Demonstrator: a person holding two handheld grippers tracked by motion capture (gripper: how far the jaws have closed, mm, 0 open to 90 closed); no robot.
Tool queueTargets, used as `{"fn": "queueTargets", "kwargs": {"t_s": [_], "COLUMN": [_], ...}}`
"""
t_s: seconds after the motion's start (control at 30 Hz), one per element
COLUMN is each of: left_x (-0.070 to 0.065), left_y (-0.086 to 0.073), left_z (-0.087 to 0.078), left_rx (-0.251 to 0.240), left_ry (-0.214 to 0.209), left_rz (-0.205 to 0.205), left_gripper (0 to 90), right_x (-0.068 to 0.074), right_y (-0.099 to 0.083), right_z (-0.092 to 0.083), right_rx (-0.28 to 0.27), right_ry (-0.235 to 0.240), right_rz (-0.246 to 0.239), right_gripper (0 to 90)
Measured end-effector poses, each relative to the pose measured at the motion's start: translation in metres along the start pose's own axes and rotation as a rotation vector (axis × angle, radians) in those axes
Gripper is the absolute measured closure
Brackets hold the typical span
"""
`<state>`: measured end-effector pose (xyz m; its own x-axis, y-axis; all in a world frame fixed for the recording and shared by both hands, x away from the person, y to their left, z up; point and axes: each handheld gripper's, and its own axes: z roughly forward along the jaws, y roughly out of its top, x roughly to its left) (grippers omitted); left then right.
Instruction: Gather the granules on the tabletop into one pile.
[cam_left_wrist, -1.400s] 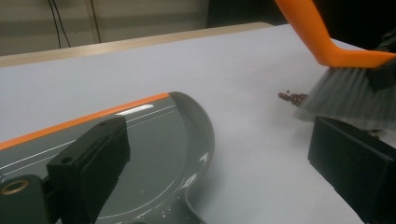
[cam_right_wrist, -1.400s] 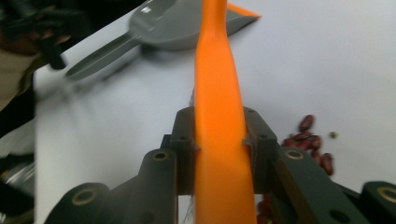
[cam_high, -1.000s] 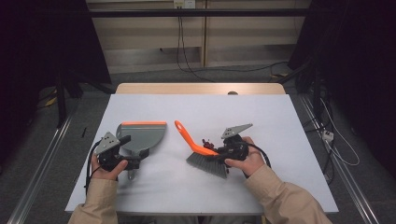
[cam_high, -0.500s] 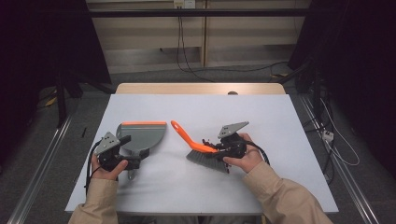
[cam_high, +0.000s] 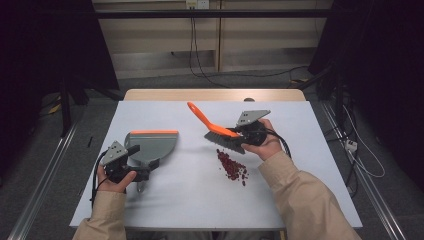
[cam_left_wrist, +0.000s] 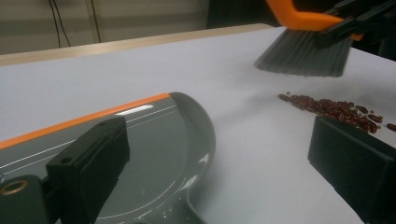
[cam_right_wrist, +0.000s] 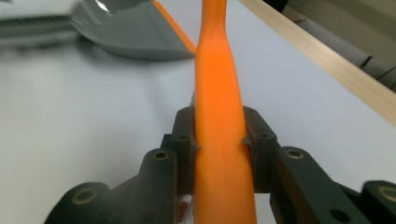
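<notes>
Jaws: we see the left gripper (cam_high: 142, 173), nearest at the left, with jaws spread wide and nothing pressed between them, resting at the grey dustpan's (cam_high: 151, 144) handle end. Right of it, mid-table, we note a pile of red beans (cam_high: 232, 166). Farther right, the right gripper (cam_high: 239, 133) has its jaws clamped on the orange brush (cam_high: 214, 129), bristles just beyond the beans.

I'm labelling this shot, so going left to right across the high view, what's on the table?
Left tool → grey dustpan → orange-handled brush → pile of red beans → right tool, shut on the brush.
</notes>
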<state>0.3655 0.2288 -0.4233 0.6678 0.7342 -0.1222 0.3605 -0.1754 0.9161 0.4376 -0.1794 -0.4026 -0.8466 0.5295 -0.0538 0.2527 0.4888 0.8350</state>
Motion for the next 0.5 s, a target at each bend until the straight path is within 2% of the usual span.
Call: {"fn": "queueTargets", "kwargs": {"t_s": [0.13,0.23,0.3,0.43,0.5], "left_x": [0.0,0.001,0.001,0.001,0.001], "left_y": [0.0,0.0,0.0,-0.001,-0.001], "left_z": [0.0,0.0,0.0,0.0,0.0], "left_rx": [0.003,0.005,0.0,0.001,0.002], "left_ry": [-0.003,-0.001,0.0,0.002,0.002], "left_rz": [0.001,0.0,-0.005,-0.006,-0.005], "left_gripper": [5.3,5.3,5.3,5.3,5.3], "right_x": [-0.011,-0.014,-0.012,-0.001,0.003], "right_y": [-0.015,-0.024,-0.025,-0.026,-0.028], "right_z": [0.016,0.025,0.026,0.021,0.016], "right_rx": [0.04,0.031,0.019,0.05,0.05], "right_ry": [-0.033,-0.012,0.02,0.066,0.083], "right_rz": [-0.131,-0.223,-0.234,-0.328,-0.337], "right_gripper": [70.9,70.9,71.0,71.1,71.1]}}
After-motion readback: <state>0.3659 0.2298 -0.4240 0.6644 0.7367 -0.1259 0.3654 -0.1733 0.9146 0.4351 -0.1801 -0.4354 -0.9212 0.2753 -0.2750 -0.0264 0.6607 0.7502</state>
